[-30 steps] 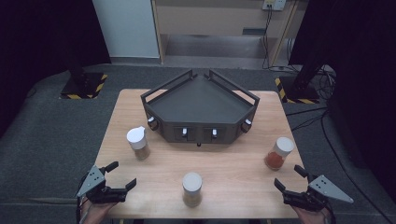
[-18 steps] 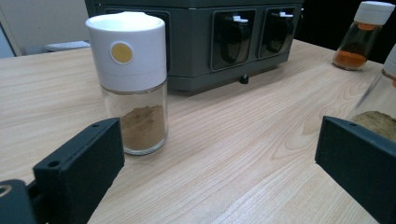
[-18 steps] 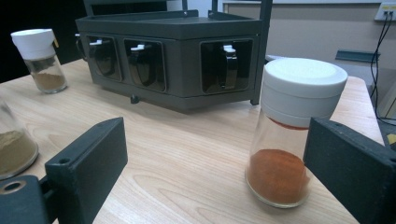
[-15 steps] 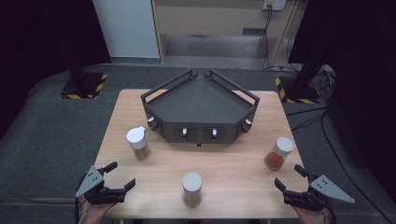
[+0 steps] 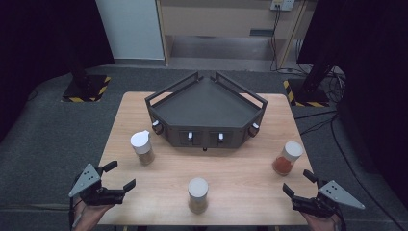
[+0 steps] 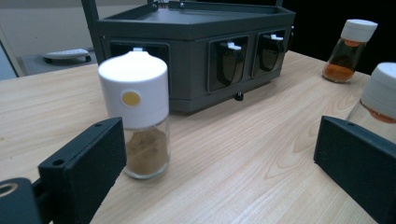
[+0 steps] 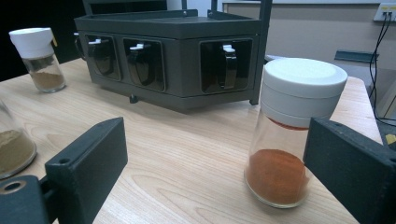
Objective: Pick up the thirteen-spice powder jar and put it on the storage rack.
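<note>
**Both grippers open at near edge, three spice jars standing**

While both grippers hung over the table's near edge, nothing was held. The wooden table (image 5: 240, 168) carried a dark angular rack (image 5: 207, 113) at its centre, top shelf bare, with drawer-like slots along its front. The left gripper (image 5: 118, 175) had its jaws spread wide; the brown-powder jar (image 5: 143, 147) stood ahead of it and slightly to the right, upright, long axis vertical, well apart from the jaws. The right gripper (image 5: 297, 184) was likewise wide open; the orange-powder jar (image 5: 287, 158) stood just ahead, nearer than any other jar to either gripper. In the right gripper view that jar (image 7: 292, 135) sat close beside the right-hand jaw, about a third full. A third jar (image 5: 197, 195), tan powder, stood between the grippers. All had white caps on.

Judgement: right gripper best placed for a first grasp.
</note>
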A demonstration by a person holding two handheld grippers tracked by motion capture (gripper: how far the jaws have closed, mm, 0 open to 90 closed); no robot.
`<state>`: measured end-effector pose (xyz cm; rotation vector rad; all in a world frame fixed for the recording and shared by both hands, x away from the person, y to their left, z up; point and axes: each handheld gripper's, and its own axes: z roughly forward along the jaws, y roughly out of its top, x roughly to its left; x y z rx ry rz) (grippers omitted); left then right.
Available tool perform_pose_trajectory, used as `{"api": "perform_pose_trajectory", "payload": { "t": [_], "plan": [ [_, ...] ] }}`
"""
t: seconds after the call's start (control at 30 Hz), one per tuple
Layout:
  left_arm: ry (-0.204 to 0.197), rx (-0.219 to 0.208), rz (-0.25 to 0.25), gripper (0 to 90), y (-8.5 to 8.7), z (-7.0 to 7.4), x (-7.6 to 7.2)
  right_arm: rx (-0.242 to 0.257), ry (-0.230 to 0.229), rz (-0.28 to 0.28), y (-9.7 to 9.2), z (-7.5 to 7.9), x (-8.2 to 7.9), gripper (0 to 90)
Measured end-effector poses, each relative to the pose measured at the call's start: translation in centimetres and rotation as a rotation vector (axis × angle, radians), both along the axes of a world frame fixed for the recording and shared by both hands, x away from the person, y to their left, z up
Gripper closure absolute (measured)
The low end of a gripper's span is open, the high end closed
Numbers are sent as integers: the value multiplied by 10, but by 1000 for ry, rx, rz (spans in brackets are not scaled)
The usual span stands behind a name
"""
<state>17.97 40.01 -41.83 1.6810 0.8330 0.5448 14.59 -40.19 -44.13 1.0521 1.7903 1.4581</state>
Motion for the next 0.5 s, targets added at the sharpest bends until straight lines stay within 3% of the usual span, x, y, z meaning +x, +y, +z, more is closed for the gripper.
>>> {"api": "perform_pose_trajectory", "payload": {
  "t": [0.2,0.5],
  "plan": [
    [12,19,-14,15,5,14,11,-2,1,1,0,0,0,63],
    [34,8,-29,18,13,26,28,-1,1,-1,0,0,0,64]
  ]
}}
